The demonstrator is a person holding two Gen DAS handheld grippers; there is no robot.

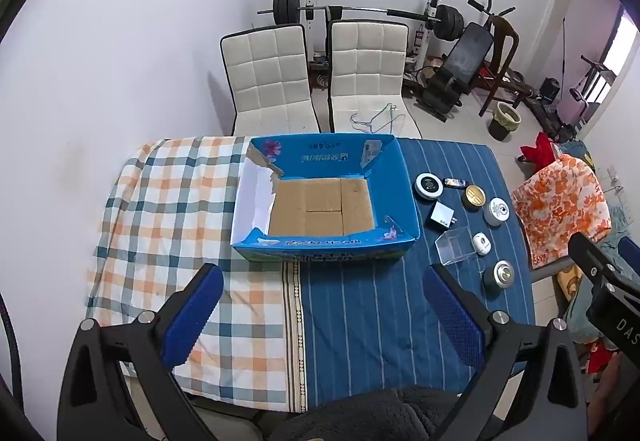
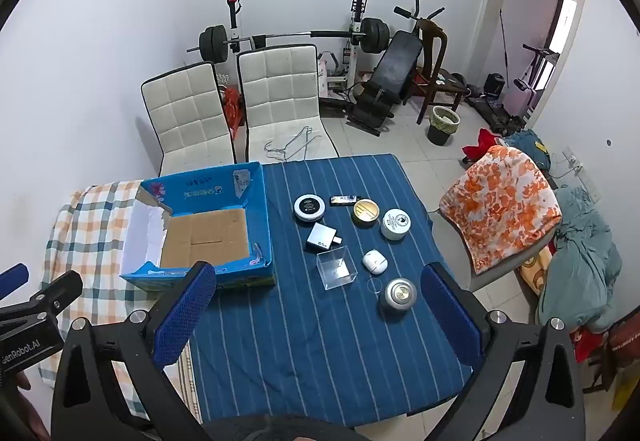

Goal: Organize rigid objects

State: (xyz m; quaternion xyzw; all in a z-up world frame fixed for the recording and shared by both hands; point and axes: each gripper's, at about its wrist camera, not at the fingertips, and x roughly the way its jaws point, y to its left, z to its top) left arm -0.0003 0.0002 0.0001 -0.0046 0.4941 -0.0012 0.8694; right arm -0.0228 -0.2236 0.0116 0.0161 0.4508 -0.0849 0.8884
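The worktop [image 2: 320, 341] is covered by a blue striped cloth and a checked one. The blue carton [image 2: 264, 209] is seen open and empty at its left, so sorting is judged not yet begun. Just right of it, eight small items are spread, among them a clear box [image 2: 336, 267], a white jar [image 2: 396, 223] and a silver-topped tin [image 2: 400, 293]. Both the left gripper [image 1: 322, 315] and the right gripper [image 2: 318, 311] are held above the near edge, jaws spread wide, nothing gripped. A descent of the right gripper onto the nearest item is probably called for.

Near half of surface [image 2: 320, 353] bare, open approach. Box [image 2: 256, 193] walls block the left; small items cluster close, clear case [image 2: 336, 267] beside charger [image 2: 320, 237].
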